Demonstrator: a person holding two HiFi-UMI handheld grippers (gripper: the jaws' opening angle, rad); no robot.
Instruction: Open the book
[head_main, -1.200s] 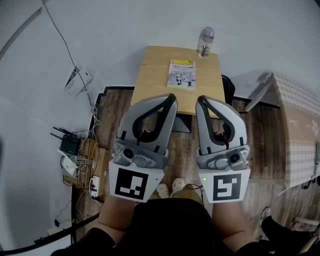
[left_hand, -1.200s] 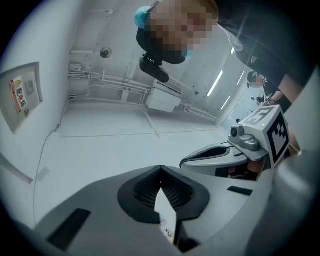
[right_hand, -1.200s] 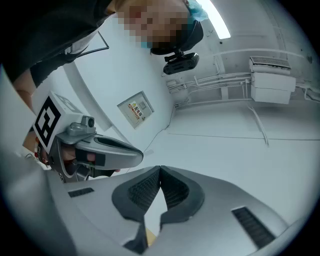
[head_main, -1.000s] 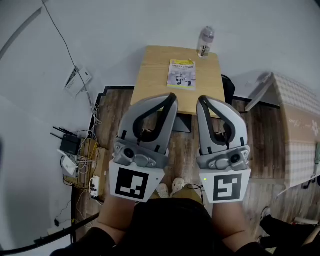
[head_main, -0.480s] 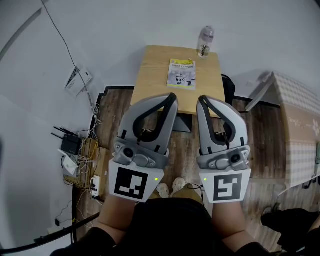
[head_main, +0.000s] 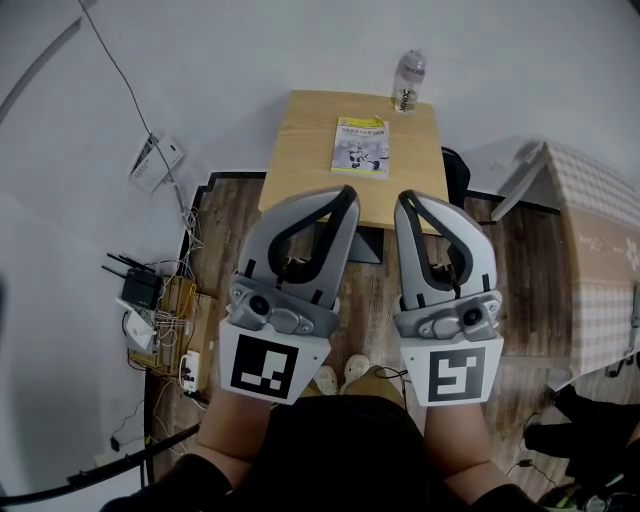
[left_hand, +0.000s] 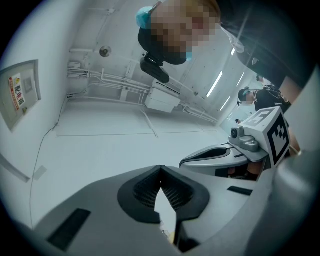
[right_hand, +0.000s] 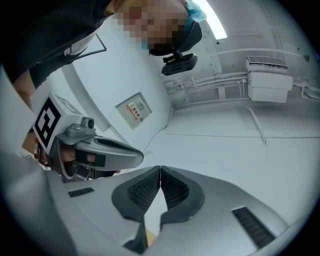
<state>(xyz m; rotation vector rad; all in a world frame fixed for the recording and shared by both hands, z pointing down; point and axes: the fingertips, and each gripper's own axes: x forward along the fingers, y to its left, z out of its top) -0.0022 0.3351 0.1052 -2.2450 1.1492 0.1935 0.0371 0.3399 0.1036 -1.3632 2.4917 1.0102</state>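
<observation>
Hardly anything has shifted since the earlier frames: both pairs of tongs keep the same place low in the head view. The small light wooden desk (head_main: 300, 150) sits a touch higher in the frame, and a dark figure at the lower right edge (head_main: 590, 432) has changed place.

The left tongs (head_main: 346, 196) are closed. In the left gripper view their ribbed black pads meet at the tips with nothing caught between them. The right tongs (head_main: 400, 198) are closed in the same way, pads touching at the tips and empty. The two point side by side towards the desk, each held in one hand, with the marker cubes nearest the person.

A thin paperback book with a yellow and white cover (head_main: 361, 147) lies flat and closed on the desk, towards its far right part. It is well apart from both tongs, which hang above the brown plank floor (head_main: 520, 280) short of it. A clear plastic bottle (head_main: 408, 82) stands upright at the far right corner of the desk, near the book but not touching it.

Both gripper views look up at a white wall and ceiling, each with the other gripper at its side
</observation>
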